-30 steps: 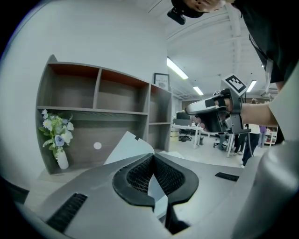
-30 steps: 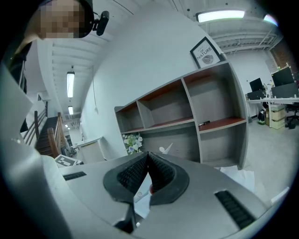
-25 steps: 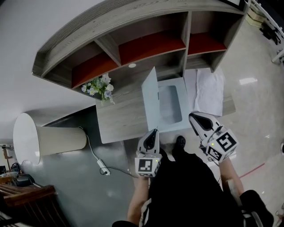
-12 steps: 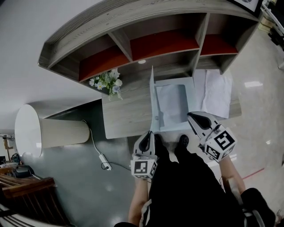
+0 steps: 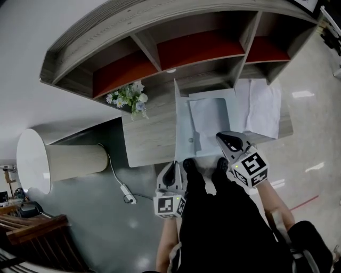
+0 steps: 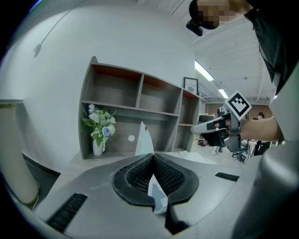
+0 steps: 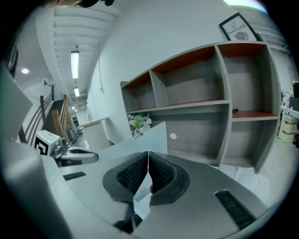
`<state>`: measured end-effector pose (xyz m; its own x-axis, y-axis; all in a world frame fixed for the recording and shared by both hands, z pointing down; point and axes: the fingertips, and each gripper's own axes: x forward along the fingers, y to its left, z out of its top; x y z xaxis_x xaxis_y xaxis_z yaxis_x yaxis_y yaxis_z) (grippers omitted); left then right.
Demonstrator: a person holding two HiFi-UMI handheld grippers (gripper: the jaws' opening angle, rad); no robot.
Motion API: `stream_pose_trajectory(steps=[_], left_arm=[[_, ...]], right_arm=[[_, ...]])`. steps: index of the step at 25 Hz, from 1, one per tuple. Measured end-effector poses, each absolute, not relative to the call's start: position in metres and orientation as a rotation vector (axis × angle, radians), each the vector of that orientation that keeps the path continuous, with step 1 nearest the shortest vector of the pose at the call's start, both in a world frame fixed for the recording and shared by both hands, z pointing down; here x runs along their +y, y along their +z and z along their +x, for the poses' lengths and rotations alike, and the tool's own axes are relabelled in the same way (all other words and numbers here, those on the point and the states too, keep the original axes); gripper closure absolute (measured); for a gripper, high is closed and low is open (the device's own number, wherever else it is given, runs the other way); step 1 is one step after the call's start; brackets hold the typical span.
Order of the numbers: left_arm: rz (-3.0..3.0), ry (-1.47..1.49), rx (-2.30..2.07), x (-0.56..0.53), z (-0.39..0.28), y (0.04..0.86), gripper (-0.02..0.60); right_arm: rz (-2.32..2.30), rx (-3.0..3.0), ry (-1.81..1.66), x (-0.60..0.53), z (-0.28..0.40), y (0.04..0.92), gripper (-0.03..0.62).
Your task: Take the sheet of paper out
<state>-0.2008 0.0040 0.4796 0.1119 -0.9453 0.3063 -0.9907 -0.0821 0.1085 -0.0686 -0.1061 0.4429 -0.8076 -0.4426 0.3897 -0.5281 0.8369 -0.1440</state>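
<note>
shelf (image 5: 160, 16) matt grained wood; floor (image 5: 314, 133) glossy; folder cover (image 6: 144, 141) smooth plastic

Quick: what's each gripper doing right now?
Left gripper: closed on the pale blue plastic folder's raised cover.
Right gripper: closed, apparently on the white paper sheet edge.

My head view looks steeply down onto the shelf unit (image 5: 160, 24); both gripper views face it near-level, closer.

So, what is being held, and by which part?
The left gripper pinches the folder's raised cover at its near edge; the right gripper is shut, seemingly empty.
</note>
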Motion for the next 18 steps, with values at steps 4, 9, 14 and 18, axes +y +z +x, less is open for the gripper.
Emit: stream_pose_trajectory(steps=[4,9,14,18], left_arm=[[2.116,0.241,-1.901,0.007,-0.216,0.484,0.569],[2.134,0.275,-1.865,0.010,-0.232,0.488,0.569],[2.167,0.285,-1.805,0.015,-0.242,0.494,0.568],[2.194,0.279,-1.762,0.015,-0.246,0.494,0.568]], right_arm=[[0.720,-2.620,0.312,-0.106,-0.089,0.462,0.580],[0.739,-2.565,0.299,-0.110,-0.112,0.487,0.580],[0.795,-2.500,0.327,-0.118,-0.130,0.517,0.580],[0.820,-2.443,0.375,-0.125,-0.141,0.545,0.580]])
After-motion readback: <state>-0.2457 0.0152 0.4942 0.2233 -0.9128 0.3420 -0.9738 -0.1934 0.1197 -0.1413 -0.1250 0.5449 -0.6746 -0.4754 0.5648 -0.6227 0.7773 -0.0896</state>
